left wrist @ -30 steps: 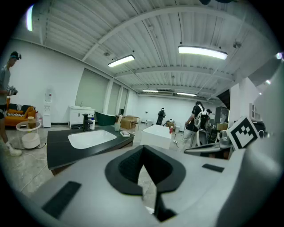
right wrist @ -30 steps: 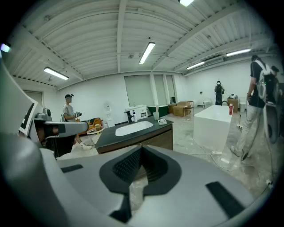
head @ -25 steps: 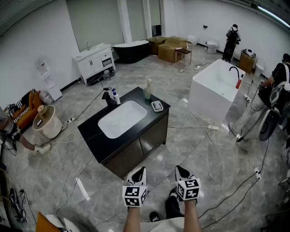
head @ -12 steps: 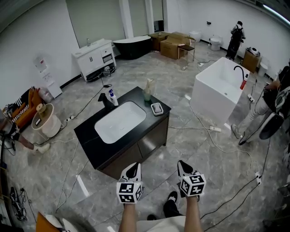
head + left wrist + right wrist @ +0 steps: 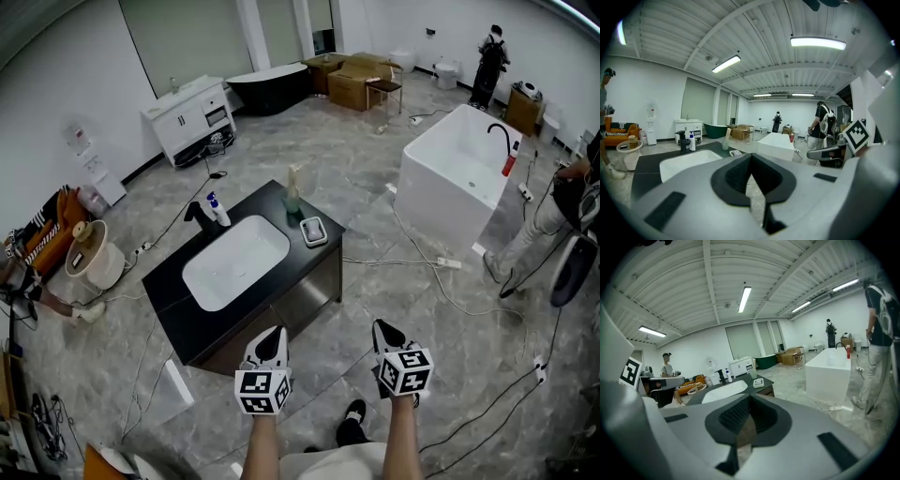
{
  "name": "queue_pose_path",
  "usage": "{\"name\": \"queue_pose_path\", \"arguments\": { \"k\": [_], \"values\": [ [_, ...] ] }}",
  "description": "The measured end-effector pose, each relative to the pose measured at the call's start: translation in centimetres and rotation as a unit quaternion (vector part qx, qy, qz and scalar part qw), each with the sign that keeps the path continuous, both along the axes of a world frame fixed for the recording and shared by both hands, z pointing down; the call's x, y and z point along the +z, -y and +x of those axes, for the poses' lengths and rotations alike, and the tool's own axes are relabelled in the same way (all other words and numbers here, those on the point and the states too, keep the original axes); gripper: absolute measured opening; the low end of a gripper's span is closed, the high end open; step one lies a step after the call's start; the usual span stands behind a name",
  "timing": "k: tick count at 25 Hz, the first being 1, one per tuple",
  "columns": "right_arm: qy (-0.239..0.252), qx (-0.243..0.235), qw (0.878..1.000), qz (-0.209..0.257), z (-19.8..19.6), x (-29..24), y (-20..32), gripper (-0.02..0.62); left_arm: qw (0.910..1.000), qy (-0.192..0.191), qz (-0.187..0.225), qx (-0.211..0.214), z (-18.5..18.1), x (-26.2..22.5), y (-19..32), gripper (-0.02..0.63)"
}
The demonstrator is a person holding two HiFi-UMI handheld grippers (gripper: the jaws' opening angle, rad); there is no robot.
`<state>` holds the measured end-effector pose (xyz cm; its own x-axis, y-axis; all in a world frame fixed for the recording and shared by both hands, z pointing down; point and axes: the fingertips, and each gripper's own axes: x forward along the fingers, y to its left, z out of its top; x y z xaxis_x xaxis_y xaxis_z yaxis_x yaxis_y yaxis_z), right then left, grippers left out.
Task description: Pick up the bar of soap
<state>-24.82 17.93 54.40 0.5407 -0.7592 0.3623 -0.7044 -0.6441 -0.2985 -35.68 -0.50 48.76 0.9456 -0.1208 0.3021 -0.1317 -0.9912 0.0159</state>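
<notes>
A pale bar of soap [image 5: 312,229] lies in a small white dish [image 5: 313,234] at the right end of the black vanity top [image 5: 169,281], beside the white basin [image 5: 234,262]. The dish [image 5: 736,153] shows small in the left gripper view, and the same dish [image 5: 758,383] in the right gripper view. My left gripper [image 5: 270,339] and right gripper [image 5: 384,333] hang over the floor in front of the vanity, well short of the soap. Both are shut and hold nothing; the left gripper [image 5: 750,165] and right gripper [image 5: 748,405] point towards the vanity.
A black tap [image 5: 197,216], a pump bottle [image 5: 217,208] and a tall bottle [image 5: 292,191] stand on the vanity. A white bathtub [image 5: 459,183] stands to the right, with a person [image 5: 574,192] beside it. Cables [image 5: 450,300] trail across the grey floor. A white cabinet [image 5: 187,117] is at the back.
I have walked closer to the vanity, which now sits lower and further left in the head view. Both grippers came along with me and stayed shut.
</notes>
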Motion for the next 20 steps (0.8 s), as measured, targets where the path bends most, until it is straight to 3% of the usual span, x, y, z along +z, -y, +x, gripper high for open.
{"name": "queue_pose_path", "arguments": {
  "k": [8,20],
  "values": [
    [0.024,-0.014,0.999,0.021,4.4,1.2,0.0,0.006,0.9999,-0.008,0.006,-0.008,3.4,-0.2,-0.6,0.005],
    [-0.004,-0.067,0.998,0.011,7.2,0.0,0.7,0.006,0.9991,-0.012,0.01,-0.04,5.8,-0.6,0.1,0.005]
  ]
}}
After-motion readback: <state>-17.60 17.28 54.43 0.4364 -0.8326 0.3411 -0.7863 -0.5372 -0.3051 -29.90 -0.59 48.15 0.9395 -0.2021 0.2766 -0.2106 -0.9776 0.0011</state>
